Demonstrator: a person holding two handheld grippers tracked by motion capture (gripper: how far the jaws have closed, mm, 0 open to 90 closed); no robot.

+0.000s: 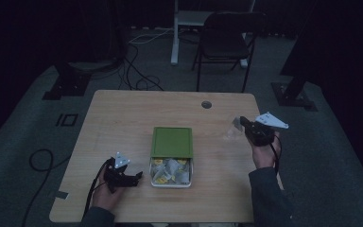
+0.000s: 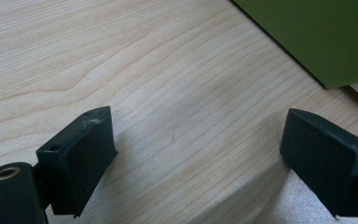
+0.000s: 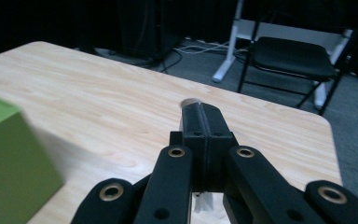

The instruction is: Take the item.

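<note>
A wooden worktop (image 1: pixel 123 118) is seen from above; in its middle a box (image 1: pixel 171 178) is placed, with a green lid (image 1: pixel 172 142) covering its far part, and small white and yellow packets (image 1: pixel 170 169) are seen in the uncovered near part. The left gripper (image 1: pixel 138 177) is held low, just beside the left side of the box; its jaws are spread wide, with nothing between them. The right gripper (image 1: pixel 237 124) is lifted near the right edge; its jaws are pressed together, and a small pale object (image 3: pixel 204 201), too unclear to be named, is seen under them. A black chair (image 1: pixel 227 40) is placed behind the worktop.
</note>
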